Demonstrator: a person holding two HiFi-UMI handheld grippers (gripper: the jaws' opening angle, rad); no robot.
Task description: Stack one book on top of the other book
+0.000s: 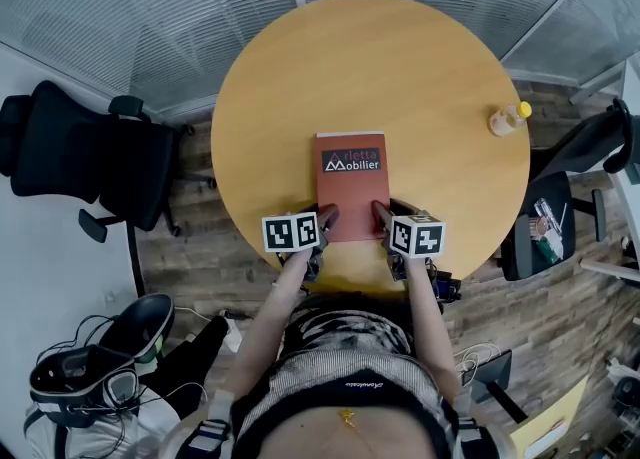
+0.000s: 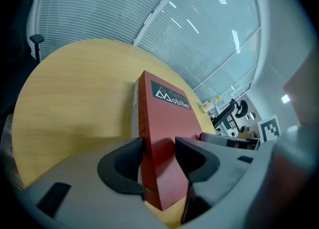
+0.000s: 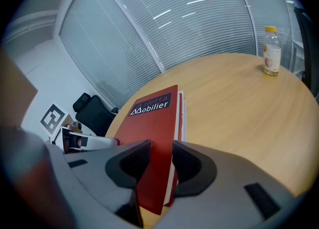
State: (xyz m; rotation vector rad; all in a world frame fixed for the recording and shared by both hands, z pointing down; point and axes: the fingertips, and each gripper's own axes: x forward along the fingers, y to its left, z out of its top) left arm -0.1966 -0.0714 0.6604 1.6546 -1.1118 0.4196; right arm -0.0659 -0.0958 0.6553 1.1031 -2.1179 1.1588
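Head view: left gripper (image 1: 326, 217) and right gripper (image 1: 381, 212) both clamp upper book (image 1: 352, 192) of two stacked.

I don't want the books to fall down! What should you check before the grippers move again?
1. Red book sits between the left gripper's jaws: ok.
2. Red book sits between the right gripper's jaws: ok.
3. Pads press firmly on it: cannot tell in either gripper view.
4. Lower book lies under it, nearly lined up, only a sliver showing: ok.
5. Bottle stands far from the stack: ok.
6. Stack lies fully on the round table: ok.
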